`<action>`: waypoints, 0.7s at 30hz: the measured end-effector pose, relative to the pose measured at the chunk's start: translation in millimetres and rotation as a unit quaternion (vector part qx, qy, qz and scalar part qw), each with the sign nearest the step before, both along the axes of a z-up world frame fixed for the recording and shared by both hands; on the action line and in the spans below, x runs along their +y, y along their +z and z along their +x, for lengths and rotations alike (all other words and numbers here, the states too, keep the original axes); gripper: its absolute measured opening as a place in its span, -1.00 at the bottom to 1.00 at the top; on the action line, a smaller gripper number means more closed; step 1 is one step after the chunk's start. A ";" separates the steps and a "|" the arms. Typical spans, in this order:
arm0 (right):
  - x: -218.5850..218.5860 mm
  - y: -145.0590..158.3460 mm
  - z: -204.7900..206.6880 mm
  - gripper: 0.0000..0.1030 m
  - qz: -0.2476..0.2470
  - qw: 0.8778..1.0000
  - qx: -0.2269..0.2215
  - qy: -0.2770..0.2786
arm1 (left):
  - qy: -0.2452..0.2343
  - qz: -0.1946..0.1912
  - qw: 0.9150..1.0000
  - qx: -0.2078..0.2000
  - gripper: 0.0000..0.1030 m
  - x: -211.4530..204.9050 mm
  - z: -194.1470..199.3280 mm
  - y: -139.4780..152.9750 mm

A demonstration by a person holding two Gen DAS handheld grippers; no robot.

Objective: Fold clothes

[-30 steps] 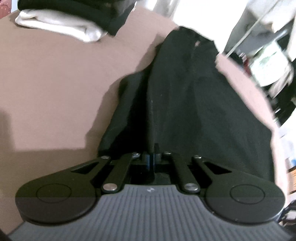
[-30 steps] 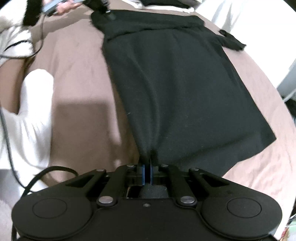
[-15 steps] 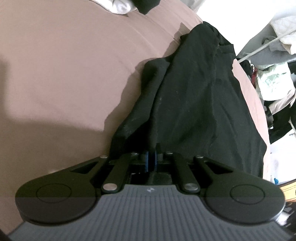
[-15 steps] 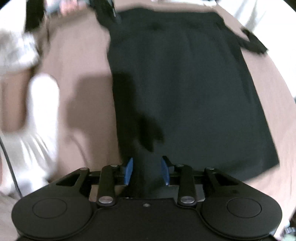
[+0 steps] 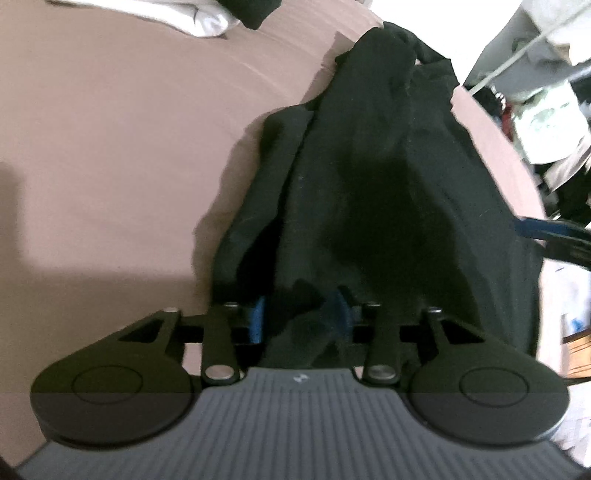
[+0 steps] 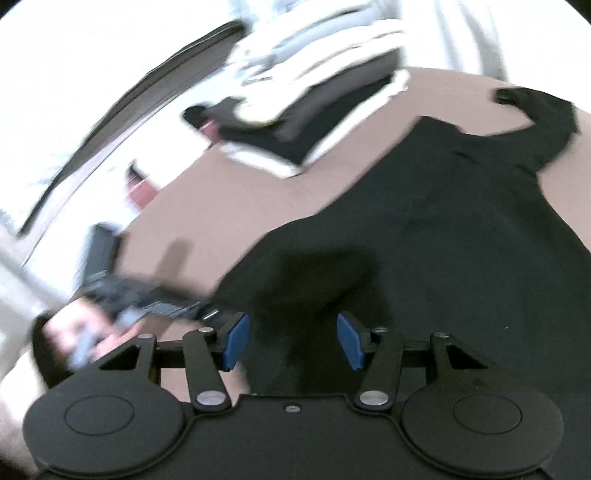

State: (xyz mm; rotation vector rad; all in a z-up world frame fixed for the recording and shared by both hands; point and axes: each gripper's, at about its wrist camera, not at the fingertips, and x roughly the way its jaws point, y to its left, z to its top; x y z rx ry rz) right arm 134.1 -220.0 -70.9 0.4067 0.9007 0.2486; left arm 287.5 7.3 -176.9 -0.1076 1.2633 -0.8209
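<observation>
Nearest to me, my left gripper [image 5: 300, 317] has its blue pads [image 5: 257, 318] parted, jaws just been opening – a fold of the black garment [image 5: 388, 192] sits between them, but the pads aren't pressing on it, so no grip there. Same on the other side: my right gripper [image 6: 291, 338] shows a wide gap, jaws just been opening too, dark cloth lying in the gap and under it w/o the pads [image 6: 235, 341] pinching anything. Right wrist view is badly smeared. From there, the garment [image 6: 461, 251] spreads away across the brown bed cover [image 6: 229, 206], one sleeve [image 6: 539, 122] flung out at the far right. In the left wrist view it runs lengthwise away from me, bunched along its left edge, a rolled fold lying beside the main body. Off to the left in the right wrist view – a hand [image 6: 79, 332] on the other tool, blurred. Further back, a pile of light and dark clothes [image 6: 314, 110] rests on the cover; left view catches its white and black edge [image 5: 221, 18] at the top. Beyond the bed's right side, clutter [image 5: 543, 122], too blurred to make out.
</observation>
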 end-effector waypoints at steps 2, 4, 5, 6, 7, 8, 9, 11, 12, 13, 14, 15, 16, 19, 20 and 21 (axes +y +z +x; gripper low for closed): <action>-16.9 -22.0 22.0 0.14 0.009 0.999 0.008 -0.037 | 0.001 -0.013 1.000 0.003 -0.16 -1.2 3.1 -1.2; -30.7 -29.6 35.6 0.14 0.015 0.998 0.002 -0.066 | 0.002 -0.033 0.999 0.008 -0.16 -0.8 6.4 -2.0; -40.8 -30.5 46.4 0.14 0.021 0.997 -0.006 -0.078 | 0.003 -0.049 0.999 0.014 -0.16 0.8 9.3 -3.7; -47.8 -30.2 56.6 0.14 0.027 0.995 -0.017 -0.090 | 0.009 -0.070 0.997 0.023 -0.16 3.3 12.8 -7.0; -54.5 -29.8 66.6 0.14 0.034 0.994 -0.029 -0.101 | 0.016 -0.093 0.995 0.034 -0.20 6.4 16.4 -11.0; -61.2 -29.4 76.6 0.14 0.040 0.992 -0.041 -0.113 | 0.023 -0.112 0.992 0.048 -0.20 7.6 21.5 -17.5; -65.5 -31.1 89.2 0.14 0.046 0.991 -0.047 -0.116 | 0.030 -0.129 0.989 0.066 -0.22 7.9 27.3 -25.4; -73.4 -36.7 116.5 0.14 0.044 0.990 -0.056 -0.123 | 0.030 -0.156 0.984 0.085 -0.23 5.9 34.9 -34.6; -77.1 -40.7 131.0 0.14 0.036 0.989 -0.058 -0.128 | 0.029 -0.169 0.981 0.094 -0.23 4.7 38.3 -38.4; -79.1 -47.4 143.7 0.15 0.027 0.988 -0.056 -0.139 | 0.027 -0.178 0.979 0.099 -0.23 4.1 41.1 -40.8; -80.9 -54.5 156.1 0.15 0.018 0.987 -0.053 -0.151 | 0.026 -0.186 0.977 0.103 -0.23 3.6 43.3 -42.9; -83.3 -65.2 167.4 0.16 0.007 0.984 -0.045 -0.169 | 0.027 -0.191 0.975 0.109 -0.23 3.3 44.4 -45.0; -85.8 -76.3 178.5 0.16 -0.004 0.981 -0.037 -0.189 | 0.030 -0.196 0.973 0.115 -0.25 3.1 45.6 -47.1; -81.6 -84.1 187.0 -0.60 -0.043 0.976 -0.076 -0.198 | 0.034 -0.203 0.971 0.124 -0.28 3.5 48.0 -48.7; -78.9 -77.0 182.1 -0.90 -0.055 0.975 -0.099 -0.192 | 0.033 -0.203 0.971 0.123 -0.29 3.5 47.6 -47.9; -76.2 -68.9 176.4 -0.88 -0.066 0.973 -0.124 -0.186 | 0.032 -0.202 0.971 0.122 -0.29 3.5 47.2 -47.2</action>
